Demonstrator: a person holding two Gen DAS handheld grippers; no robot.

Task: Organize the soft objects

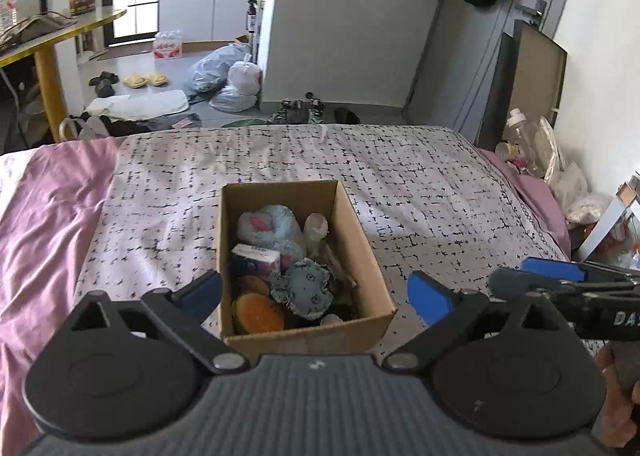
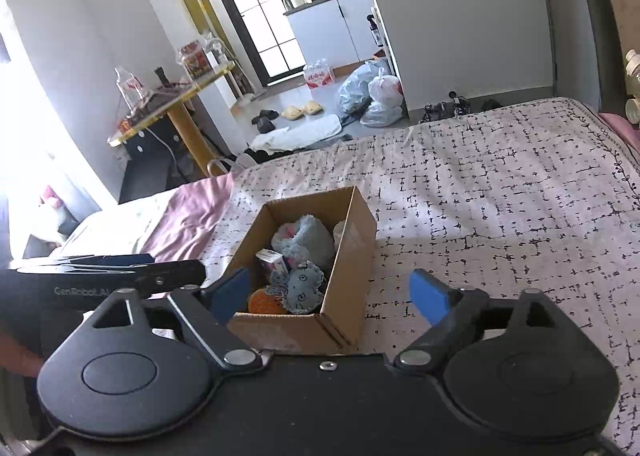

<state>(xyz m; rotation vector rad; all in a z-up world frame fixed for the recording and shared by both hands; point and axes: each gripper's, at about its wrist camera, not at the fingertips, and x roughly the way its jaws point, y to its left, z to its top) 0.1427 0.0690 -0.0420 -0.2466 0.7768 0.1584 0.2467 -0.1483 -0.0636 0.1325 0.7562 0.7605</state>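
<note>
An open cardboard box (image 1: pixel 356 244) (image 2: pixel 354 252) stands on the patterned bedspread (image 1: pixel 420 183). Inside lie a fluffy blue plush (image 1: pixel 268 228) (image 2: pixel 310 236), a denim-blue soft toy (image 1: pixel 306 288) (image 2: pixel 300 290), an orange sponge (image 1: pixel 258 312) (image 2: pixel 262 302) and a tissue pack (image 1: pixel 256 260) (image 2: pixel 274 260). My left gripper (image 1: pixel 316 290) hangs open just before the box's near end, with nothing between its blue pads (image 1: pixel 426 294). My right gripper (image 2: pixel 330 288) is also open and empty, near the box's front right corner. Each gripper shows at the edge of the other's view.
A pink sheet (image 1: pixel 44 223) covers the bed's left side. Bottles and bags (image 1: pixel 528 139) crowd the right bedside. Beyond the bed's foot are shoes (image 1: pixel 304 113), plastic bags (image 1: pixel 232 75), a towel on the floor (image 1: pixel 140 103) and a yellow-legged table (image 1: pixel 52 31).
</note>
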